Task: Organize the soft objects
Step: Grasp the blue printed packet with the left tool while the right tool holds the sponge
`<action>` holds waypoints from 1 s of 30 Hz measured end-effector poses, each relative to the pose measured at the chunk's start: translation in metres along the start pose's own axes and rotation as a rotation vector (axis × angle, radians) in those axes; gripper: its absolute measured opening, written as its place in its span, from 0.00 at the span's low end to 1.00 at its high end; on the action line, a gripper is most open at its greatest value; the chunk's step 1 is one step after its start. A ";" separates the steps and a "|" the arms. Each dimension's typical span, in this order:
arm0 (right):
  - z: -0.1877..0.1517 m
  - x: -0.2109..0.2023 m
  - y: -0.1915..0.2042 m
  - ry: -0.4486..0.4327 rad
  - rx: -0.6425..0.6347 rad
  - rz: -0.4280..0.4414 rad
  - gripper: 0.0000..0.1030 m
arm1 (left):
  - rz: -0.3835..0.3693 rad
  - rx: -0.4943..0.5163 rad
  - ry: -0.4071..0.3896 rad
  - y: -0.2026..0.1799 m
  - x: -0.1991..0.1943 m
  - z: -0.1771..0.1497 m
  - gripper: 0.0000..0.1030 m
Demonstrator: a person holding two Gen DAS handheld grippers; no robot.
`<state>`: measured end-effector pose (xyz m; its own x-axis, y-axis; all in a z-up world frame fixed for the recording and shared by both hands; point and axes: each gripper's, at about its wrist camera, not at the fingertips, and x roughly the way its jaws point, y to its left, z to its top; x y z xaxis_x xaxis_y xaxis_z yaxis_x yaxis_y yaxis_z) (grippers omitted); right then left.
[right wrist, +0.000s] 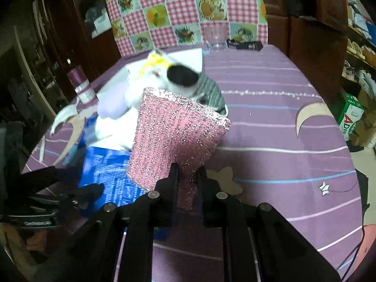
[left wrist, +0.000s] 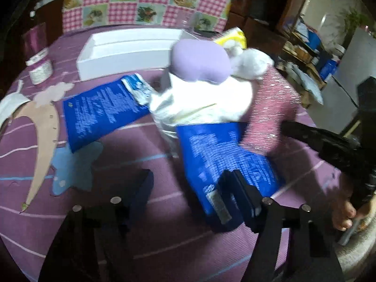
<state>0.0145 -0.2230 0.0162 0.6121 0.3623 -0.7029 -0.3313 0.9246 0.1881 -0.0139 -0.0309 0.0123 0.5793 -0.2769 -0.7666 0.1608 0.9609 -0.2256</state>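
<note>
A: Dim indoor light in both wrist views; the purple bedspread reads evenly lit at centre, with a black fisheye vignette rounding off every corner.

B: The left view's brightest patch is the white bundle, nearly blown out, at twelve o'clock from the dark jaws. Daylight-like brightness enters from the room at two o'clock.

A: Motion blur smears that view: print on the blue packet is unreadable, edges are streaked.

B: A soft shadow lies on the bedspread between the packets. In the right view the pink sparkly cloth glints with pinpoint highlights and is sharper; the white pile behind is blurred. Straight lines bow toward the rim.
</note>
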 end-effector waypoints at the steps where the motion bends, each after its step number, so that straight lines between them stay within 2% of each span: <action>1: -0.001 0.002 0.002 0.004 -0.010 -0.013 0.16 | 0.010 0.004 0.000 -0.001 0.000 -0.001 0.59; 3: -0.002 0.002 0.005 0.001 -0.028 -0.029 0.16 | 0.021 0.005 0.001 -0.002 -0.001 -0.002 0.49; 5: -0.004 0.002 0.006 0.002 -0.035 -0.036 0.16 | -0.002 -0.007 0.004 0.000 -0.001 -0.002 0.41; 13: -0.007 0.006 0.011 0.012 -0.057 -0.057 0.16 | -0.055 -0.042 0.018 0.006 -0.001 0.003 0.40; 19: -0.008 0.007 0.012 0.013 -0.067 -0.066 0.16 | -0.043 -0.066 0.038 0.010 -0.008 -0.003 0.40; 24: -0.009 0.008 0.015 0.019 -0.085 -0.084 0.16 | -0.035 -0.058 0.091 0.005 -0.012 -0.007 0.40; 30: -0.012 0.010 0.021 0.025 -0.113 -0.092 0.16 | -0.094 -0.093 0.164 -0.005 -0.002 0.002 0.39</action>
<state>0.0055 -0.2014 0.0049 0.6260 0.2720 -0.7309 -0.3539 0.9342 0.0446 -0.0144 -0.0350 0.0160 0.4260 -0.3705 -0.8254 0.1293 0.9279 -0.3498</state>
